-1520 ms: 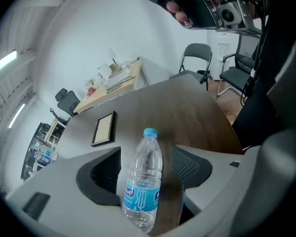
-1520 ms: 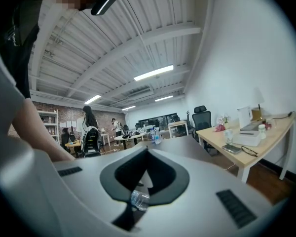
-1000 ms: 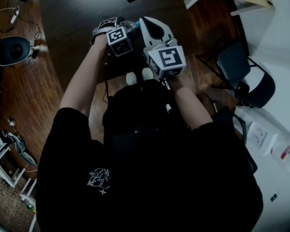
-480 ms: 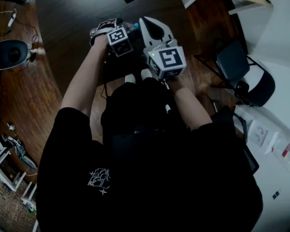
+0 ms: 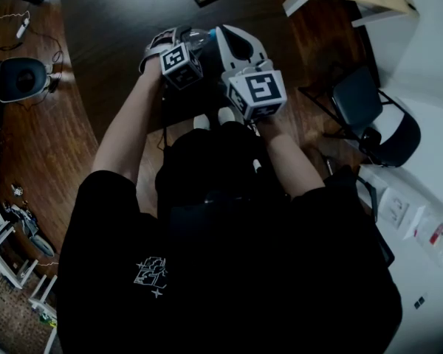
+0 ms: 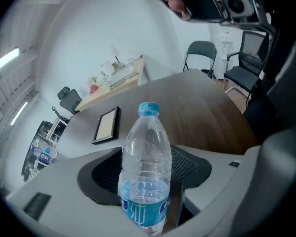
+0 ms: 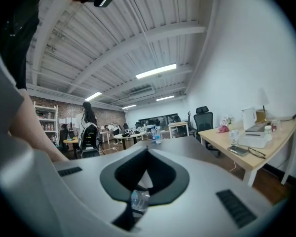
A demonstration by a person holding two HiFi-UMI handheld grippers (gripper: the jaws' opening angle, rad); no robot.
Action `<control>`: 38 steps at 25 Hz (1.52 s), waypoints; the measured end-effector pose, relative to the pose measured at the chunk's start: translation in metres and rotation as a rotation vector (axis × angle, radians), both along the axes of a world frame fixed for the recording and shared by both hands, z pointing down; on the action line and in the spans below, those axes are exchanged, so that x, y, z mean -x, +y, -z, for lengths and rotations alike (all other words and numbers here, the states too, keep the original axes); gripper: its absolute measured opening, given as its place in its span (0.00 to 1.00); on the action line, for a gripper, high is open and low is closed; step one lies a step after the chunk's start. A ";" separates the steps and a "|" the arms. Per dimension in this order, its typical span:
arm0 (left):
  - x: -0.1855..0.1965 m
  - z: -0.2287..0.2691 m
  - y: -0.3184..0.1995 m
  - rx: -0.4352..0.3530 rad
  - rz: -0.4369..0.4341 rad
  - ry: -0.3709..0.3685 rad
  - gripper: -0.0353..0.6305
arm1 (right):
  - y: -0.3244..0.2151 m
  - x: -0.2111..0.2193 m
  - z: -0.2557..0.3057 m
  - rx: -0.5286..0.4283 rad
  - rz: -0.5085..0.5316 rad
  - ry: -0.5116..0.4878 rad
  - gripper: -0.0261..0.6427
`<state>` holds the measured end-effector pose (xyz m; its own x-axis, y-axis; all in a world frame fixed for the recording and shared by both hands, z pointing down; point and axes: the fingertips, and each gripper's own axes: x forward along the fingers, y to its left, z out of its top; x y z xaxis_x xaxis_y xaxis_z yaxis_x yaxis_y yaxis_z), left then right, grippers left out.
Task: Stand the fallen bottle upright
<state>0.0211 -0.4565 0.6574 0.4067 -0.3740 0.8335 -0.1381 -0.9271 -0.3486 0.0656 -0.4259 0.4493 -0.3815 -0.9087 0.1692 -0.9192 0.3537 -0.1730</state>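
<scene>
Gripping the bottle at its label, the left gripper has barely moved over the table's near edge (the cap swung slightly). The right gripper sits closed and empty. Setting the bottle down likely remains.

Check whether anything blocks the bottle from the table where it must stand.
Nothing visible does. The bottle sits between the left gripper's jaws, and the table seen past it is bare. The only other thing, a frame, lies well beyond. The spot directly beneath is hidden by the gripper.
</scene>
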 end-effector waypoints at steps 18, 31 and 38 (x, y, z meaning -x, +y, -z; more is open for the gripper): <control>0.054 0.120 -0.036 -0.255 0.677 0.839 0.50 | 0.000 0.027 0.010 -0.029 0.105 0.009 0.06; 0.082 0.109 -0.022 -0.384 0.837 1.046 0.51 | 0.024 0.034 -0.023 -0.014 0.153 0.053 0.06; 0.077 0.108 -0.012 -0.413 0.766 0.986 0.54 | 0.029 0.030 -0.026 -0.007 0.148 0.058 0.06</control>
